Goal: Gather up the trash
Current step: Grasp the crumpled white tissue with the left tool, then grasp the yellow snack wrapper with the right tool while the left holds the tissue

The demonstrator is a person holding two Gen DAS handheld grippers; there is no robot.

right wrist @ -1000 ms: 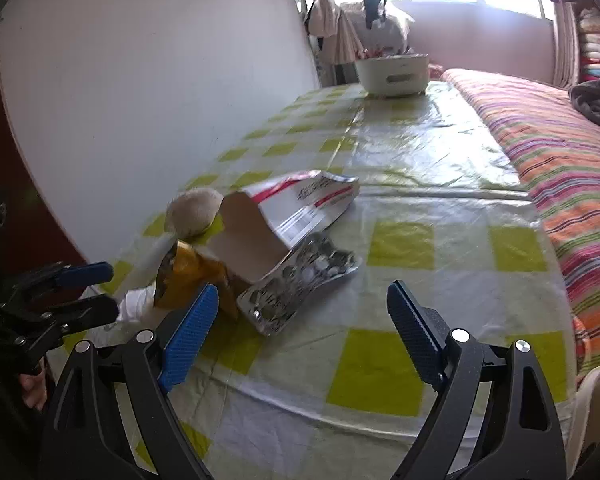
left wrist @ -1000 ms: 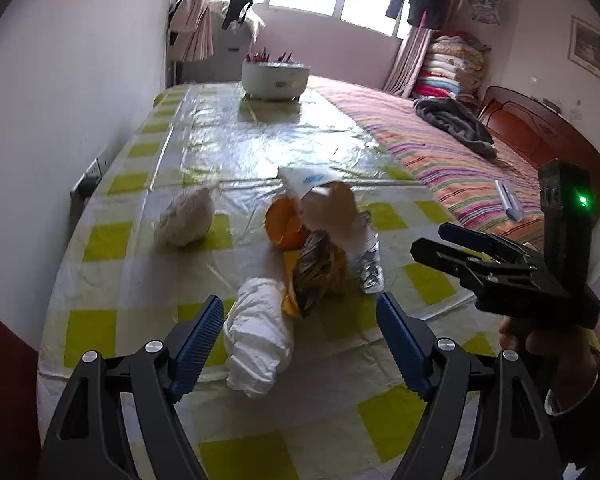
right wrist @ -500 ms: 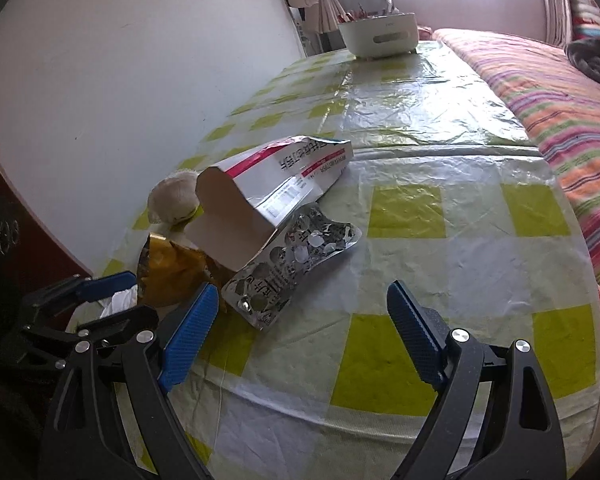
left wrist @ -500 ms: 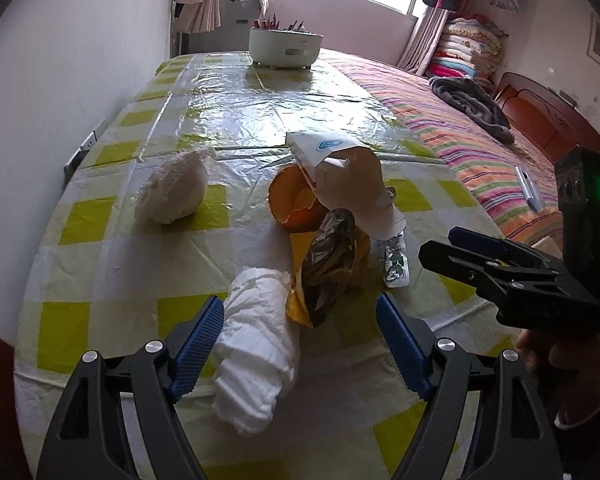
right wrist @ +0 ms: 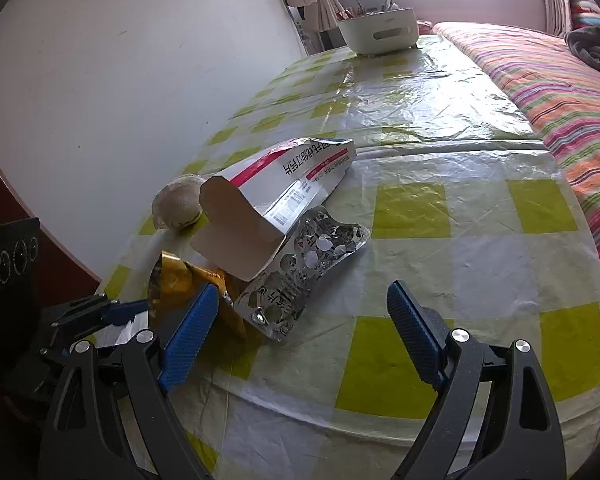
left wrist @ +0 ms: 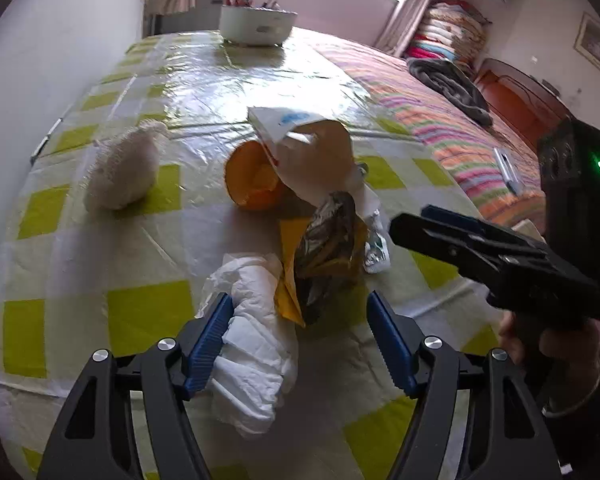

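Trash lies in a heap on the checked table (left wrist: 100,240). Nearest is a crumpled white paper wad (left wrist: 256,344), which sits between the jaws of my left gripper (left wrist: 300,340). The jaws are closing: the left pad touches the wad, the right pad stands clear of it. Behind it lie a yellow foil wrapper (left wrist: 324,252), an orange peel (left wrist: 252,180), an open medicine carton (right wrist: 276,188) and a silver blister pack (right wrist: 304,268). An off-white crumpled ball (left wrist: 124,168) lies apart at the left. My right gripper (right wrist: 302,338) hovers open just short of the blister pack.
A white basket (right wrist: 380,30) stands at the table's far end. A bed with a striped cover (right wrist: 560,80) runs along the right side and a white wall (right wrist: 100,80) along the left. In the right wrist view my left gripper (right wrist: 100,312) shows at lower left.
My left gripper has come down and forward over the white wad, and its jaws have narrowed around it. The right gripper has tipped slightly and otherwise stayed put.
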